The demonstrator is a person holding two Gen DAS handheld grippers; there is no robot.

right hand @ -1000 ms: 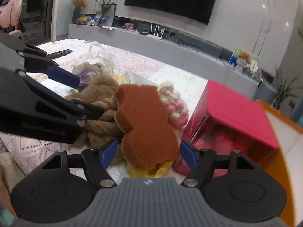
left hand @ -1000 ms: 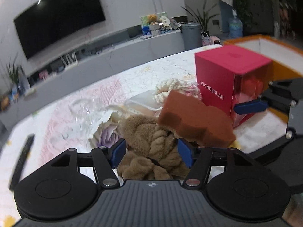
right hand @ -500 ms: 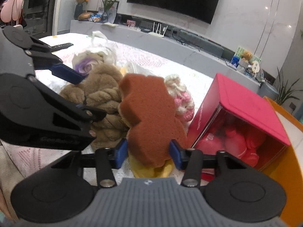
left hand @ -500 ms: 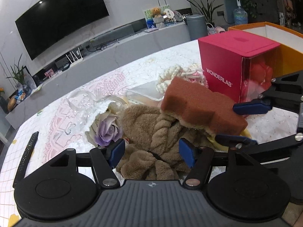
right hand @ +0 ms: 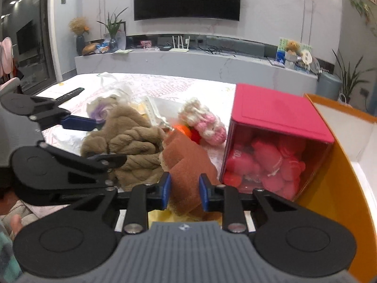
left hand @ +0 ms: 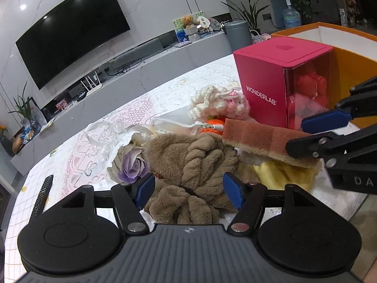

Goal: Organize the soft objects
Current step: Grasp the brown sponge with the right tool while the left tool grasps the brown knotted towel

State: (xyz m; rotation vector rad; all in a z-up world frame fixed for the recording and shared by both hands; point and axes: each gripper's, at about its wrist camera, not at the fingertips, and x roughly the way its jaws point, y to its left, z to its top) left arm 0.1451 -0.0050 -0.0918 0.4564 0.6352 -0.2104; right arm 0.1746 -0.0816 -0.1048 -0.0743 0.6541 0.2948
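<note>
A brown sponge (right hand: pixel 186 162) lies on a pile of soft things. My right gripper (right hand: pixel 185 189) is shut on the sponge's near end; the sponge also shows in the left wrist view (left hand: pixel 261 139). A tan plush towel (left hand: pixel 193 162) sits in front of my left gripper (left hand: pixel 188 189), which is open with the towel between its fingers. A yellow cloth (left hand: pixel 280 173) lies under the sponge. A cream and pink crochet piece (left hand: pixel 219 102) and a purple fabric rose (left hand: pixel 133 166) lie in the pile.
A pink WONDERLAB box (left hand: pixel 280 80) with red plush inside stands right of the pile. An orange box (right hand: pixel 348 165) with white inside is at the far right. A remote (left hand: pixel 41 194) lies at the left on the lace tablecloth (left hand: pixel 141 103). A clear plastic bag (left hand: pixel 103 136) lies behind the rose.
My right gripper has closed on the brown sponge, which has tipped toward flat. My left gripper stays open around the tan towel.
</note>
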